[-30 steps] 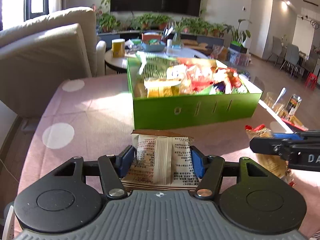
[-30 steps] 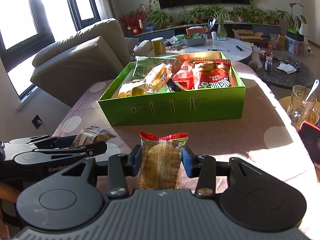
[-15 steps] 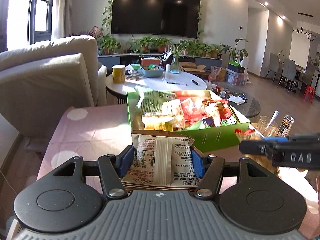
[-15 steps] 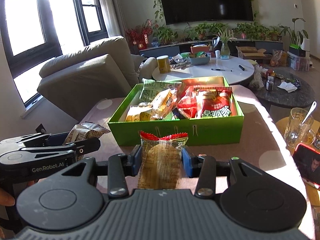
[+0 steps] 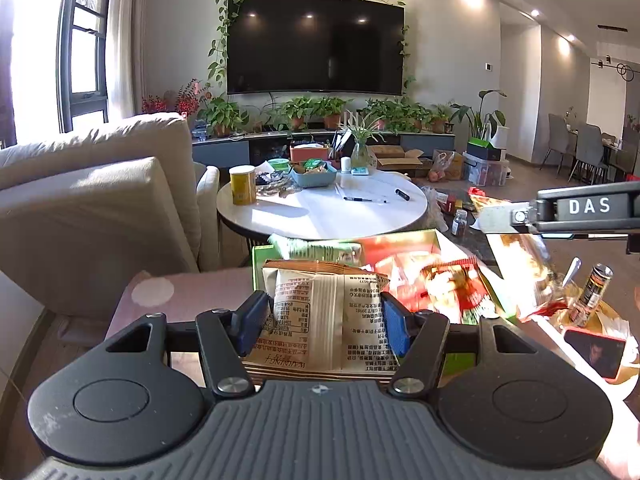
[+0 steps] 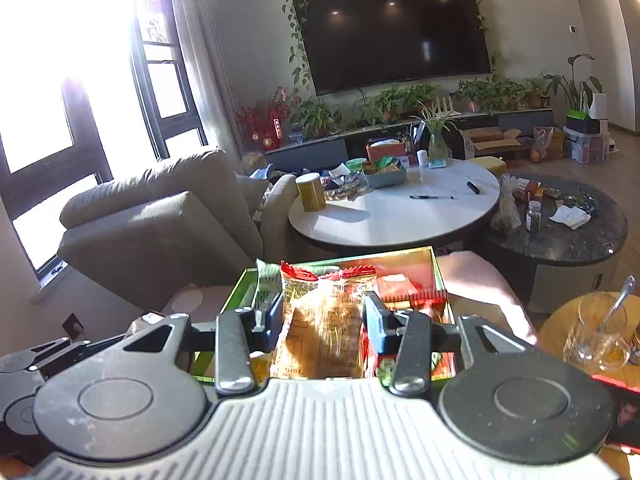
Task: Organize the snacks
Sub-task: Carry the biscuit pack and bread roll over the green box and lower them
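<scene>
L tool (image 5: 320, 320) grips a beige packet (image 5: 320, 320) betw. both pads, printed side up. R tool (image 6: 320, 320) grips a clear red-topped packet (image 6: 322, 320) likewise. Green box (image 6: 438, 276) of snacks sits just ahead of and below both tools, on the pink tabletop (image 5: 192, 292).

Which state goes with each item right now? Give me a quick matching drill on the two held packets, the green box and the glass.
Things:
1. brown paper snack packet
2. clear packet with red top seal
3. green box
4. drinking glass

States:
A. holds a spoon
B. clamped in the right gripper
C. open, with snacks inside
D. clamped in the left gripper

Pairs: 1-D, 2-B, 3-C, 4-A
</scene>
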`<state>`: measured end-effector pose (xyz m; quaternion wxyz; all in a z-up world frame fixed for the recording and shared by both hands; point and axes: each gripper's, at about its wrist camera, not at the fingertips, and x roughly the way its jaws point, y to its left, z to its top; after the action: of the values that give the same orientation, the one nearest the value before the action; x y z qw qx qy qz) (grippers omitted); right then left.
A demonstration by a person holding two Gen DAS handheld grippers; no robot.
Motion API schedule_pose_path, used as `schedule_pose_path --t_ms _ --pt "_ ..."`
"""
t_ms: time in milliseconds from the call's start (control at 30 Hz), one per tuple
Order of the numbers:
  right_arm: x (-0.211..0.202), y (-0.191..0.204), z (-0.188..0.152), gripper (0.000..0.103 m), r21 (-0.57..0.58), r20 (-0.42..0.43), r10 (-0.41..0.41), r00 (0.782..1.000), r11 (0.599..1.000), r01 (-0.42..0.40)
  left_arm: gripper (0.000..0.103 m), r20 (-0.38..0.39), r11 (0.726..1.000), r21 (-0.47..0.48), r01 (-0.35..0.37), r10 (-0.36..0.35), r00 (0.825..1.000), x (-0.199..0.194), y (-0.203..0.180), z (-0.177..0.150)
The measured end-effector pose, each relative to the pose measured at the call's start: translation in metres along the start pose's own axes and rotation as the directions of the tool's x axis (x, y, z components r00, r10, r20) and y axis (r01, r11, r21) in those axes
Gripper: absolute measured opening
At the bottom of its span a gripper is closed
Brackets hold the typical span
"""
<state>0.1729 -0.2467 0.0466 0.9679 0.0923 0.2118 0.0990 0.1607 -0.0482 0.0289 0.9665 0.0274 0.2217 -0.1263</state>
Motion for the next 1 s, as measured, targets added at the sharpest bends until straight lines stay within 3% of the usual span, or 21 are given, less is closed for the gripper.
schedule_pose_path --t_ms 300,667,1000 --pt "0.04 -0.005 0.01 0.061 0.006 -0.02 0.021 1.0 1.0 -0.021 0.057 -0.006 1.0 0.004 -0.006 0.006 1.0 0.044 0.002 0.019" --pt "0.085 -0.011 0.008 0.061 0.0 -0.06 0.006 0.998 1.0 -0.006 0.057 -0.056 1.0 0.014 -0.019 0.02 0.998 0.098 0.004 0.02" --pt "0.108 -0.01 0.002 0.061 -0.033 -0.093 -0.02 0.995 0.999 0.017 0.057 -0.087 1.0 0.016 -0.025 0.026 0.996 0.12 0.005 0.015"
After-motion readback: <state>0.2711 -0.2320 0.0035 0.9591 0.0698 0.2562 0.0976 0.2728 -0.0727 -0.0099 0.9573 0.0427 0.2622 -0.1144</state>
